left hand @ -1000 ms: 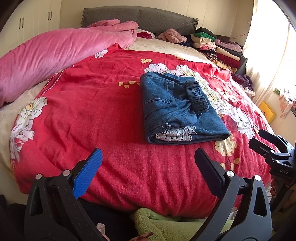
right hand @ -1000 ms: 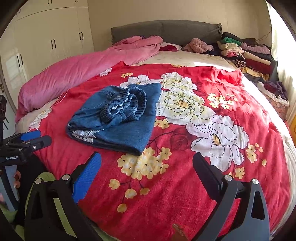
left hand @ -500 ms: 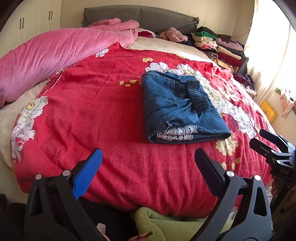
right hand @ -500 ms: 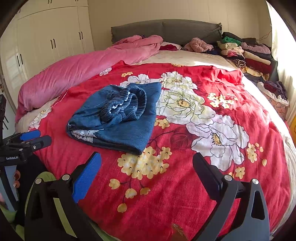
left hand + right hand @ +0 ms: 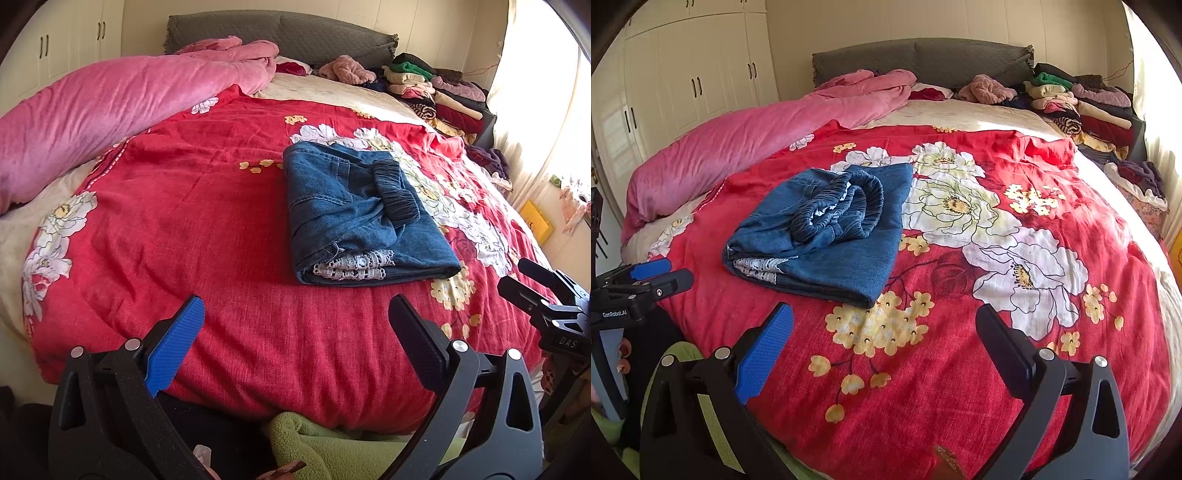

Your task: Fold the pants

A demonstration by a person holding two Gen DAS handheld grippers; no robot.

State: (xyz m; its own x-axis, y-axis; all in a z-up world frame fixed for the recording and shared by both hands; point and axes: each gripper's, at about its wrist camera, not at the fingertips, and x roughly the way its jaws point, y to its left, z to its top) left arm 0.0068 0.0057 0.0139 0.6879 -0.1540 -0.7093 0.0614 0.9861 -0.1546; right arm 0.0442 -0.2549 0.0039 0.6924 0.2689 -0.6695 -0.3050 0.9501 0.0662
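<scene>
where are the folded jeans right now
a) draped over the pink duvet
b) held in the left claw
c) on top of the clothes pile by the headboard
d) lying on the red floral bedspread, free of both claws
d: the folded jeans lie flat on the red floral bedspread, while the left claw and the right claw are both open and apart from them.

pants [image 5: 354, 206]: matt blue denim, white lace trim | bedspread [image 5: 184, 221]: coarse woven red cloth | blanket [image 5: 110, 99]: fuzzy pink fleece | pads [image 5: 173, 347]: ribbed blue, looks like plastic
</scene>
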